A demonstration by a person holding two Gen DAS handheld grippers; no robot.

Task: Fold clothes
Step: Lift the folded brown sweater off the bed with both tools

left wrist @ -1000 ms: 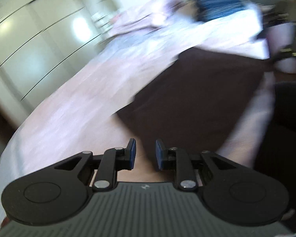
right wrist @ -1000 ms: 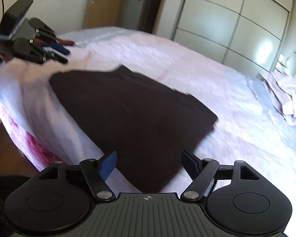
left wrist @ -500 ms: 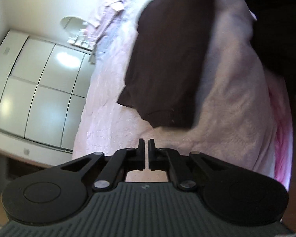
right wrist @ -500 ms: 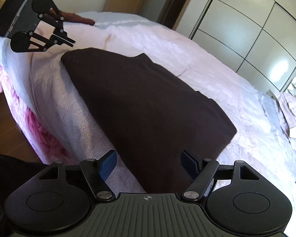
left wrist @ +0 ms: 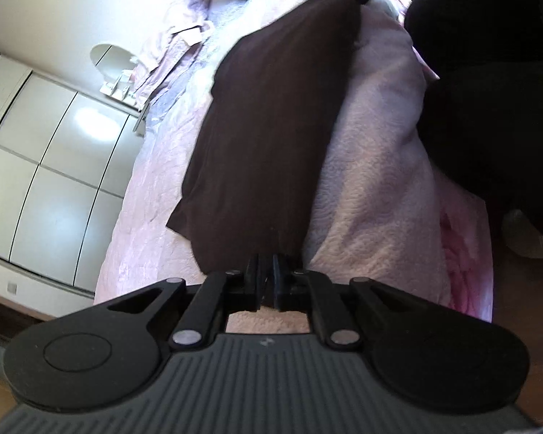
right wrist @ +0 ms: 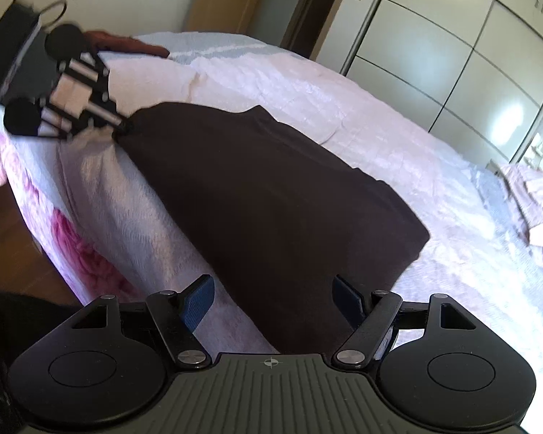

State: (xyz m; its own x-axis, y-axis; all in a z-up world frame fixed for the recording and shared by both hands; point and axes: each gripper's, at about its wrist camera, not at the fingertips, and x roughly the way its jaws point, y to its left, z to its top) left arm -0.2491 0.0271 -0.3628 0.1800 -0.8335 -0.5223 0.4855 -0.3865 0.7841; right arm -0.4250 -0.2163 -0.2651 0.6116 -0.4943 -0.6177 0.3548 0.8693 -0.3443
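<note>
A dark brown garment (left wrist: 271, 126) lies folded flat on the pink bedspread (left wrist: 373, 166), near the bed's edge. My left gripper (left wrist: 268, 271) is shut at the garment's near corner, the cloth edge between its tips. In the right wrist view the same garment (right wrist: 271, 195) stretches away from my right gripper (right wrist: 271, 298), which is open above its near end. The left gripper (right wrist: 123, 126) shows there at the garment's far corner, touching it.
A heap of pale pink clothes (right wrist: 535, 209) lies on the bed's far side, also in the left wrist view (left wrist: 177, 39). White wardrobe doors (right wrist: 452, 58) line the wall. A floral pink sheet (right wrist: 79, 242) hangs over the bed's side above the wooden floor.
My left gripper closed, rolled over and moved up to the garment's corner, now pinching its edge. My right gripper stayed open and moved slightly closer over the garment's other end.
</note>
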